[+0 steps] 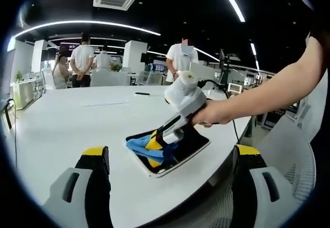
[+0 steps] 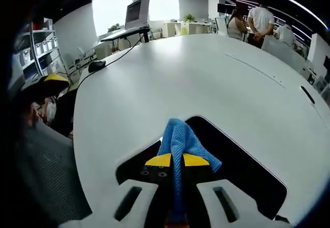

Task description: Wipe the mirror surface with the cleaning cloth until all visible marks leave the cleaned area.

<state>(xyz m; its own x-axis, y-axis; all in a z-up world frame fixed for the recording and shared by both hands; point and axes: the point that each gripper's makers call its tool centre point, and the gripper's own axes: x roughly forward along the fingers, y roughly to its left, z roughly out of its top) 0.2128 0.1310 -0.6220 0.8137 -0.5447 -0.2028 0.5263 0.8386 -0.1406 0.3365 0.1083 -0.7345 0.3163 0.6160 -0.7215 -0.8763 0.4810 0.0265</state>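
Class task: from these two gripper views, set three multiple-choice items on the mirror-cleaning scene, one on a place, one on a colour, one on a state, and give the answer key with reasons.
1. Where does the mirror lie?
A. On the white table, near its edge
B. On a chair seat
C. On the floor

2. What colour is the cleaning cloth?
A. Red
B. Blue
C. Green

3. What is the right hand-held gripper doing?
A. Hanging open above the table
B. Shut on a pen
C. Shut on the cloth, over the mirror

Key:
1 A, the dark mirror rests flat on the white table close to its near edge.
2 B, the cloth is blue in both views.
3 C, the yellow-tipped jaws pinch the cloth against the mirror, while the left hand-held gripper stands open.
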